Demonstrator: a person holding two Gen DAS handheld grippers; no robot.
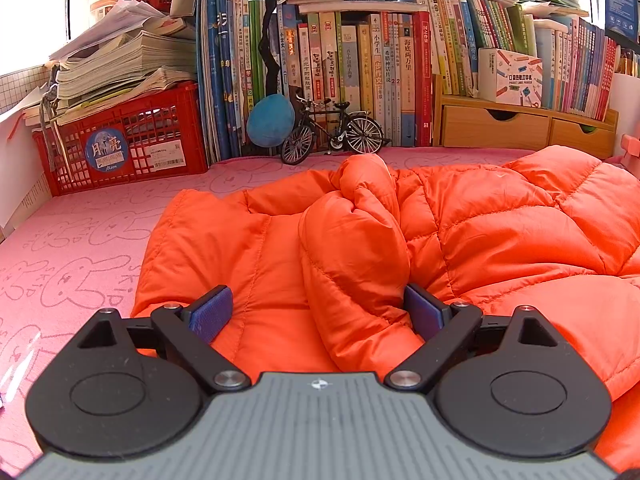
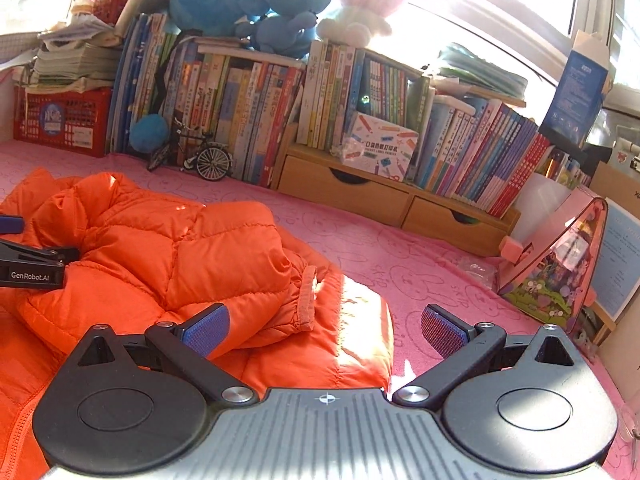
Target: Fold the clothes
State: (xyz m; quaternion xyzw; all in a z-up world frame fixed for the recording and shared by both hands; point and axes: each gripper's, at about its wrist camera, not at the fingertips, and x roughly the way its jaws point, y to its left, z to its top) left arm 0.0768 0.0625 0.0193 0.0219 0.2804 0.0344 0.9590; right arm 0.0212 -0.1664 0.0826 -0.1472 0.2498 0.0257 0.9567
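An orange quilted down jacket (image 1: 460, 232) lies on the pink rabbit-print cover (image 1: 80, 248). My left gripper (image 1: 316, 314) is open, its blue pads (image 1: 210, 316) spread either side of a puffy folded sleeve (image 1: 356, 264) that lies across the jacket body. In the right wrist view the jacket (image 2: 168, 248) lies left of centre, a sleeve folded over with its ribbed cuff (image 2: 306, 300) near the middle. My right gripper (image 2: 324, 330) is open over the jacket's right edge, just right of the cuff. The left gripper's body (image 2: 30, 270) shows at the left edge.
Shelves of books (image 1: 360, 80) line the back, with a model bicycle (image 1: 332, 130), a red crate (image 1: 120, 148) under paper stacks, and a wooden drawer unit (image 2: 384, 200). A pink stand with a picture (image 2: 560, 264) is at the right. Plush toys (image 2: 280, 0) sit on top.
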